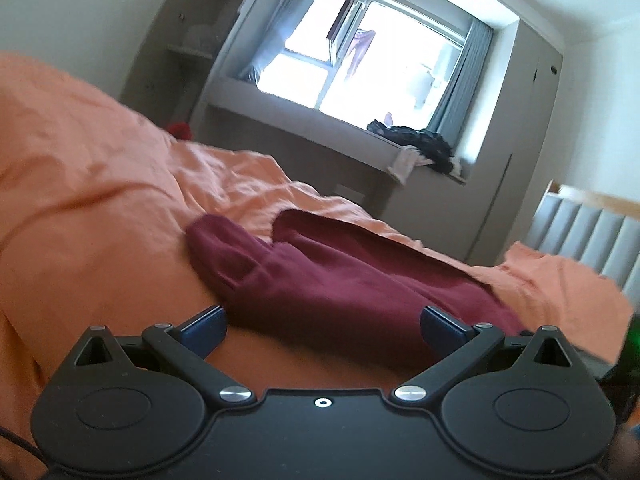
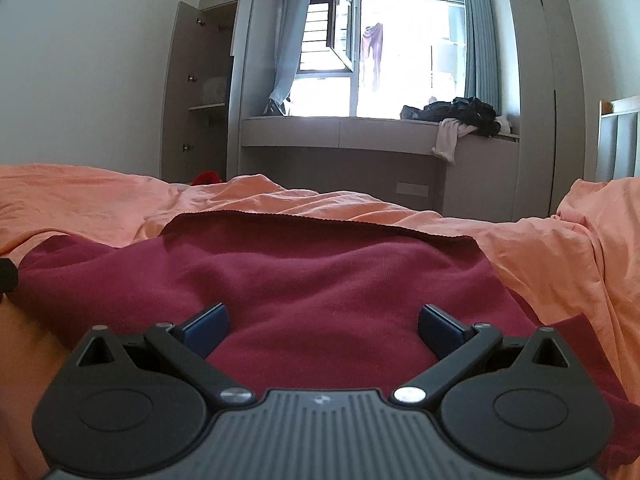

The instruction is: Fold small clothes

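A dark red garment (image 1: 332,280) lies spread on the orange bedsheet (image 1: 80,200), with a sleeve bunched at its left. My left gripper (image 1: 322,326) is open and empty, low over the garment's near edge. In the right wrist view the same red garment (image 2: 312,276) fills the middle, its far hem straight across the orange bedsheet (image 2: 560,248). My right gripper (image 2: 322,326) is open and empty, just above the cloth, with cloth lying between and under its fingers.
A window seat (image 2: 352,132) under a bright window stands past the bed, with a pile of dark clothes (image 2: 464,114) on it. An open wardrobe (image 2: 200,92) is at the left. A padded headboard (image 1: 580,232) is at the right.
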Motion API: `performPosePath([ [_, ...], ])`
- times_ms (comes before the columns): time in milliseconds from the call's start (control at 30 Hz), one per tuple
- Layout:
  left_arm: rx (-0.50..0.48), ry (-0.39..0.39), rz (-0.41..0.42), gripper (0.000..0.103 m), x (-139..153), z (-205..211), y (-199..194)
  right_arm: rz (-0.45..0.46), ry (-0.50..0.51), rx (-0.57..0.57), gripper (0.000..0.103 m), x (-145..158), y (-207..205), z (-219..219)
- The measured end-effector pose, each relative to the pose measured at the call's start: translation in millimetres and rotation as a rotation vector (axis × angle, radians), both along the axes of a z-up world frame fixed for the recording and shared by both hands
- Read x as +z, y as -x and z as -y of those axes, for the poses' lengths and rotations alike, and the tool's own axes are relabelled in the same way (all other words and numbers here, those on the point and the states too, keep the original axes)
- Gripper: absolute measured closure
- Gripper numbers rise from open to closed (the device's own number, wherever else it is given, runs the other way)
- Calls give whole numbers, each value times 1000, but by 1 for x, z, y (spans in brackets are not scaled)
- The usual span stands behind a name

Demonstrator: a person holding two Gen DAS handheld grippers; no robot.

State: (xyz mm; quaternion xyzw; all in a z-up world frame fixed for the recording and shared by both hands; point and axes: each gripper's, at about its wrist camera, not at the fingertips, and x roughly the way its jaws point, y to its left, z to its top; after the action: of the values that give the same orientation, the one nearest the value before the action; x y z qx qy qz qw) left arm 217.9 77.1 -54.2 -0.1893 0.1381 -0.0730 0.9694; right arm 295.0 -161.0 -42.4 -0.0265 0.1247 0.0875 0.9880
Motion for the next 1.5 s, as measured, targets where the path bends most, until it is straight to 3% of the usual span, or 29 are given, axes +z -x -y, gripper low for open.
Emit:
performPosePath([
  [333,-85,70,-51,1,-12,2,-18,15,8,-16,0,-2,2,-3],
  [433,-98,125,-59,1,-14,-3,-23,24,35,-31,0,-3,4,-7],
  [633,-36,235,-97,1,-13,-7,-47,76,126,-50,0,-6,9,-17],
  [900,60,231,-125,1,-7,0,-68,138,257,-85,0,-5,18,-34],
  [1067,123,242,-128,1,-5,3,-76,128,265,-87,0,-5,15,-35],
  [1267,149,203,-146,1,-1,10,-80,133,251,-96,0,-8,17,-32],
  [1367,153,235,-140,1,0,6,-80,134,256,-102,0,-8,17,-33],
  [1500,172,262,-92,16,-1,4,-74,133,267,-98,0,-7,17,-32],
])
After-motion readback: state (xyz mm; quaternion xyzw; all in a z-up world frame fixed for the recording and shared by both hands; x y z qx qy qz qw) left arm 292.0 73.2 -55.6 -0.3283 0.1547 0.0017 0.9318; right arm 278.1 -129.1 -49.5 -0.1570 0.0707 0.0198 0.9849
